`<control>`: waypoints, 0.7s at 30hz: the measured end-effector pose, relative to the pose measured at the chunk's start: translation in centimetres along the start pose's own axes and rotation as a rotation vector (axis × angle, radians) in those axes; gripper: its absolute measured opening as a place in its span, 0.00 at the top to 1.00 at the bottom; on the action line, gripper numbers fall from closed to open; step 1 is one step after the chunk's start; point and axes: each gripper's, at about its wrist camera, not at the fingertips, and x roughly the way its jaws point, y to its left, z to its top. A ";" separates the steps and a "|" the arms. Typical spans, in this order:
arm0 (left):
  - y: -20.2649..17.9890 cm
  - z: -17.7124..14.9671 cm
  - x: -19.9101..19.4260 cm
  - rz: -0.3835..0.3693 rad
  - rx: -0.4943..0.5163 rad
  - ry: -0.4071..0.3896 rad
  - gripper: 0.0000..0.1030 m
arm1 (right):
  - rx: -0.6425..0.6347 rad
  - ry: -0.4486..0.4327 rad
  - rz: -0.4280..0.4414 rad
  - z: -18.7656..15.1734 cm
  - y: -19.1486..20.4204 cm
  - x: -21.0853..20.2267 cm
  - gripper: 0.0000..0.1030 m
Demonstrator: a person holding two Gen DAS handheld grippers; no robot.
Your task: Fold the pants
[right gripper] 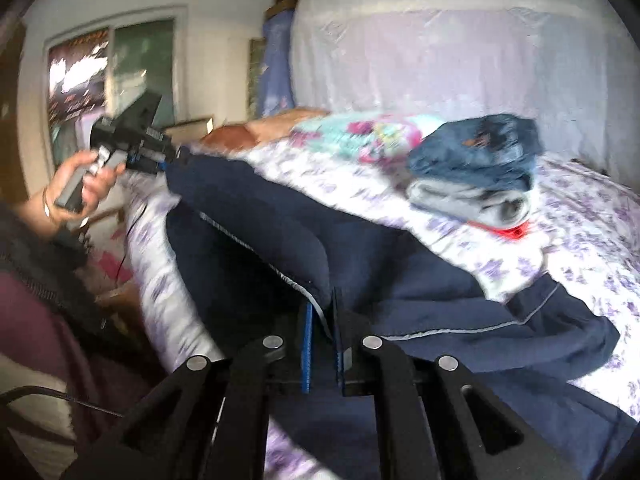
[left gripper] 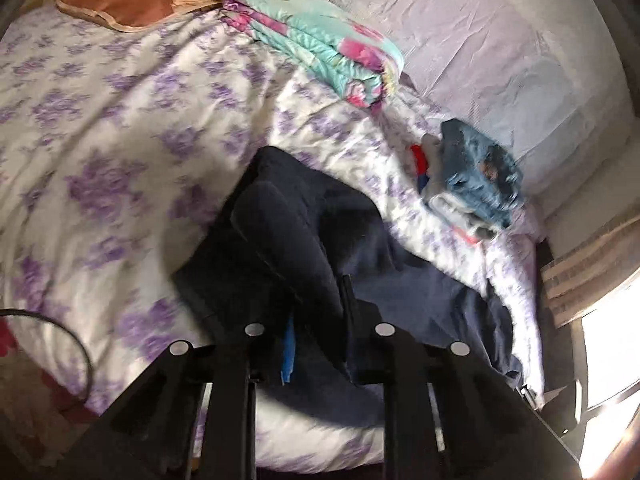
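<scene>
Dark navy pants (left gripper: pixel 304 240) lie on the bed with the purple-flowered sheet (left gripper: pixel 120 140). My left gripper (left gripper: pixel 316 312) is shut on a fold of the pants and lifts it off the bed. My right gripper (right gripper: pixel 322 312) is shut on a piped edge of the pants (right gripper: pixel 280 232) near the bed's front edge. The left gripper (right gripper: pixel 160 156) also shows in the right wrist view, held in a hand and pinching the far end of the same raised edge. The rest of the pants trails to the right on the sheet (right gripper: pixel 560 240).
A stack of folded clothes topped by blue denim (left gripper: pixel 476 176) (right gripper: pixel 480 156) lies near the wall side. A folded teal and pink quilt (left gripper: pixel 320 40) and a brown pillow (left gripper: pixel 132 0) lie further up. A cable (left gripper: pixel 80 344) hangs at the bed's left edge.
</scene>
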 end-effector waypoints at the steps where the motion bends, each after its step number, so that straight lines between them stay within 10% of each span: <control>1: 0.7 -0.5 0.5 0.021 0.008 0.010 0.79 | -0.004 0.043 0.002 -0.9 0.3 1.1 0.91; 7: 2.7 -2.4 3.2 0.069 0.037 0.046 0.69 | 0.010 0.080 -0.006 -2.1 0.7 1.9 0.85; 9: 1.9 -2.3 1.7 0.071 0.063 0.052 0.52 | 0.027 0.047 -0.049 -1.6 0.3 0.1 0.38; 15: -5.2 -3.8 -4.2 0.137 0.322 -0.118 0.20 | 0.247 -0.132 -0.322 2.6 -7.0 -6.7 0.03; 21: -13.3 -7.2 4.3 0.012 0.522 0.080 0.17 | 0.406 0.190 -0.449 6.1 -17.5 1.8 0.03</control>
